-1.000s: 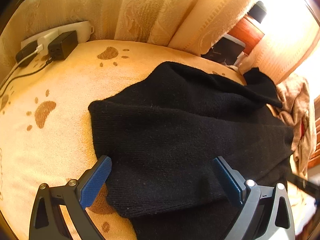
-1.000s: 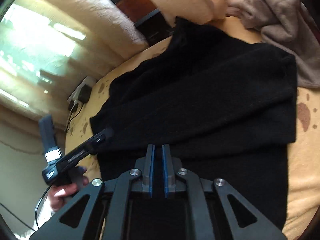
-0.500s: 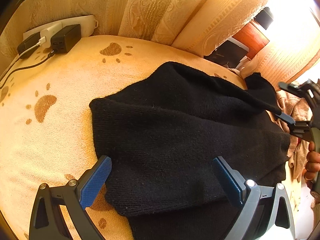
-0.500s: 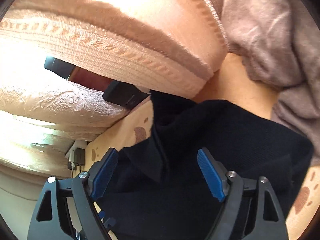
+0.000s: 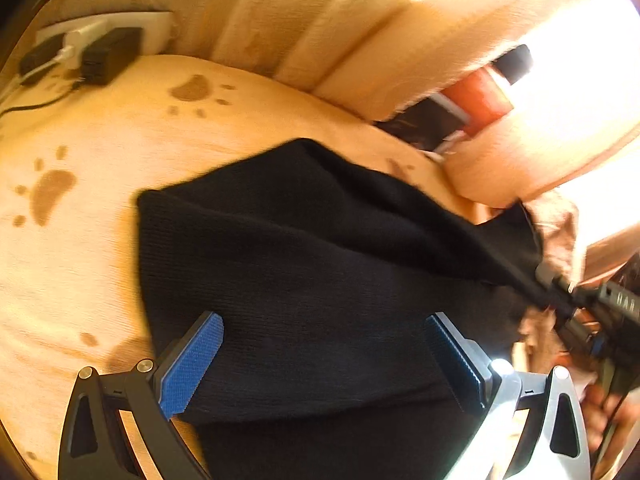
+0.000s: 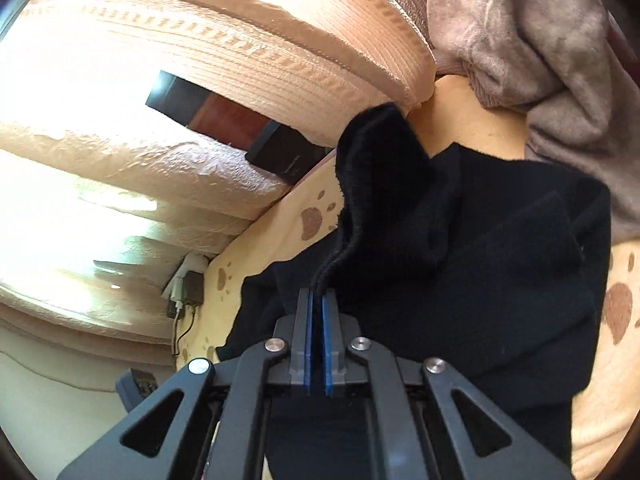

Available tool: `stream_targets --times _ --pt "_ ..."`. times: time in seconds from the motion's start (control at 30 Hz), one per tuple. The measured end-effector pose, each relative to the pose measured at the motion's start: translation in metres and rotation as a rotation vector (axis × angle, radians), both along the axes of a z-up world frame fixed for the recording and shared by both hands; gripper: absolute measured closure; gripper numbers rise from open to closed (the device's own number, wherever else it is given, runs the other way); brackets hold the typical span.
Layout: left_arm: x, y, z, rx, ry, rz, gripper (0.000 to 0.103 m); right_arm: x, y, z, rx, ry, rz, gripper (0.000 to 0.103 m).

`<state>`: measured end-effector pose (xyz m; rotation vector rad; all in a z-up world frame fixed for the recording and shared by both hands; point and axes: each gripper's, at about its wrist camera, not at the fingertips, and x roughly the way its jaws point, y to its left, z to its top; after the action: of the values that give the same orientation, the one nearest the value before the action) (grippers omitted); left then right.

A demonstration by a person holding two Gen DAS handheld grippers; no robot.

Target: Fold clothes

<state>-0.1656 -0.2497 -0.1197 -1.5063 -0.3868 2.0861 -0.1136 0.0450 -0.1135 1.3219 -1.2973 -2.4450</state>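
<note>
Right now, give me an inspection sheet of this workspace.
Surface: cream paw-print blanket.
Job's things: black knit garment spread out, one end lifted and pinched.
Clutter: crumpled grey-brown cloth beside it.
Grippers: left gripper open over the garment, pads clear; right gripper has just closed, shut on the garment's edge.
Cables: power strip with plugged adapters, black cable trailing.
Surroundings: patterned curtains, dark box.

My right gripper (image 6: 317,300) has just closed on the black sweater's sleeve (image 6: 376,168), lifting it. The rest lies on the paw-print blanket (image 6: 612,304), near its back edge.
</note>
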Motion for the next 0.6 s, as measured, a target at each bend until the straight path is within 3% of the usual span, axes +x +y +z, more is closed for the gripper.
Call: stream_targets --times 0.17,0.33,0.47,0.6 --pt "0.011 0.017 -0.005 0.084 -0.044 -0.060 0.001 0.043 -0.025 -0.015 -0.045 -0.041 0.064 0.098" --pt "0.016 0.019 -0.009 0.058 -0.028 -0.083 0.001 0.065 -0.049 -0.071 -0.134 -0.208 0.179 0.093" --pt "0.011 0.013 -0.005 0.041 -0.025 -0.065 0.001 0.083 -0.051 -0.081 -0.101 -0.254 0.251 0.089" --pt "-0.004 0.002 0.003 0.034 -0.014 -0.015 0.001 0.079 -0.012 -0.053 -0.031 -0.173 0.190 0.066"
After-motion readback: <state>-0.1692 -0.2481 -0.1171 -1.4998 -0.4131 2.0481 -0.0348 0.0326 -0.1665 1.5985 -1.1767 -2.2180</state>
